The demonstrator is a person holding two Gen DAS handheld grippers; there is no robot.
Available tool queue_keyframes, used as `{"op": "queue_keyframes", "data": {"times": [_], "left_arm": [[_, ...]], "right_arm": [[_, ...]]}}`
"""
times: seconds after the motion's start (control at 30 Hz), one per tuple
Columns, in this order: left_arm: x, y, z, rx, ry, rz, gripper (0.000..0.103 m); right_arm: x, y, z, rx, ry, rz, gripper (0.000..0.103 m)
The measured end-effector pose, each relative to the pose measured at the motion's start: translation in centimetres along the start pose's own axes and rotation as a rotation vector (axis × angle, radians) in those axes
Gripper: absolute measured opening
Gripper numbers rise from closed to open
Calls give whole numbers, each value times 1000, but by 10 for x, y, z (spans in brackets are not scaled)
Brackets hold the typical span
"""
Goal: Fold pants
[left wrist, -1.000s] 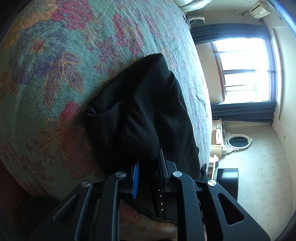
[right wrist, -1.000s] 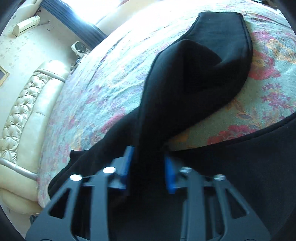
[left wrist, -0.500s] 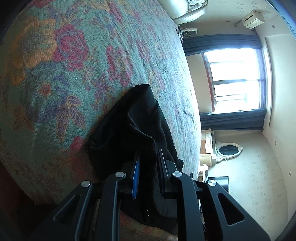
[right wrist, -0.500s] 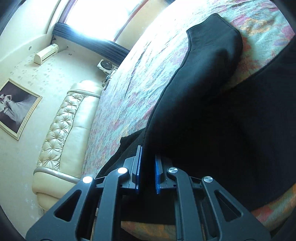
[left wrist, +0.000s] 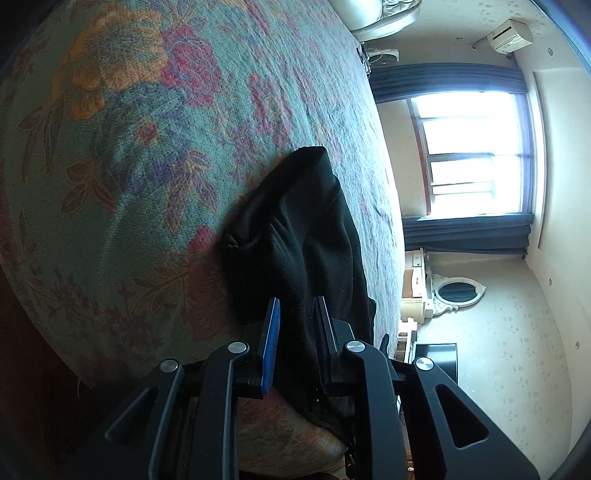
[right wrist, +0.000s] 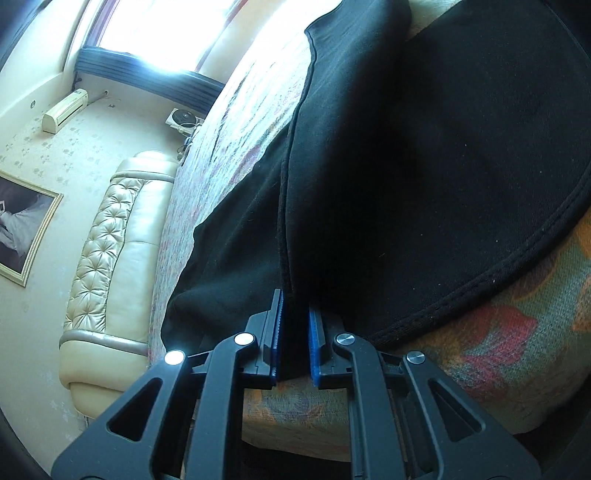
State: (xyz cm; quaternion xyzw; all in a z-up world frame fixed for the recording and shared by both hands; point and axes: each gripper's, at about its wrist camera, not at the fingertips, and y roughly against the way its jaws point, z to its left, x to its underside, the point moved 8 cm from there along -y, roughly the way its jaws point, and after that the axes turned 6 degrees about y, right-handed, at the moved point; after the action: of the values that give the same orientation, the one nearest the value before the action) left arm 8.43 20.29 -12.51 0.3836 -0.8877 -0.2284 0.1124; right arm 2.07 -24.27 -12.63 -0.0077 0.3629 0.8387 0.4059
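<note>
Black pants (left wrist: 299, 236) lie bunched on a floral bedspread (left wrist: 129, 147). In the left wrist view my left gripper (left wrist: 295, 306) is shut on a fold of the pants near the bed's edge, the cloth running up between the blue pads. In the right wrist view the pants (right wrist: 406, 166) spread wide over the bedspread (right wrist: 517, 339), with a stitched hem curving at the right. My right gripper (right wrist: 295, 299) is shut on a folded edge of the pants, low over the bed's edge.
A cream tufted headboard (right wrist: 110, 251) stands at the bed's far end. A bright window with dark curtains (left wrist: 476, 155), a white dresser with an oval mirror (left wrist: 454, 291) and a wall air conditioner (left wrist: 509, 35) line the room.
Both grippers have stayed shut on the pants. The right gripper has carried its fold forward over the pants, so black cloth now fills more of its view. The left gripper shifted little.
</note>
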Motion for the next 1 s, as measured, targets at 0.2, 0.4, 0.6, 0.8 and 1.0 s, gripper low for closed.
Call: {"op": "queue_keyframes", "data": {"times": [0.2, 0.4, 0.6, 0.8, 1.0], "left_arm": [[6, -9, -4, -1, 69, -13, 56], [6, -14, -19, -49, -12, -56, 57], [0, -27, -7, -134, 0, -63, 10], [-5, 0, -21, -87, -31, -111, 9], [-3, -2, 3, -127, 1, -98, 9]], "right_arm": [[2, 4, -7, -16, -20, 3, 13], [-1, -1, -6, -19, -12, 2, 13], [-2, 1, -5, -29, -20, 2, 13], [-1, 13, 4, -64, -15, -27, 12], [10, 11, -7, -73, -55, -1, 11]]}}
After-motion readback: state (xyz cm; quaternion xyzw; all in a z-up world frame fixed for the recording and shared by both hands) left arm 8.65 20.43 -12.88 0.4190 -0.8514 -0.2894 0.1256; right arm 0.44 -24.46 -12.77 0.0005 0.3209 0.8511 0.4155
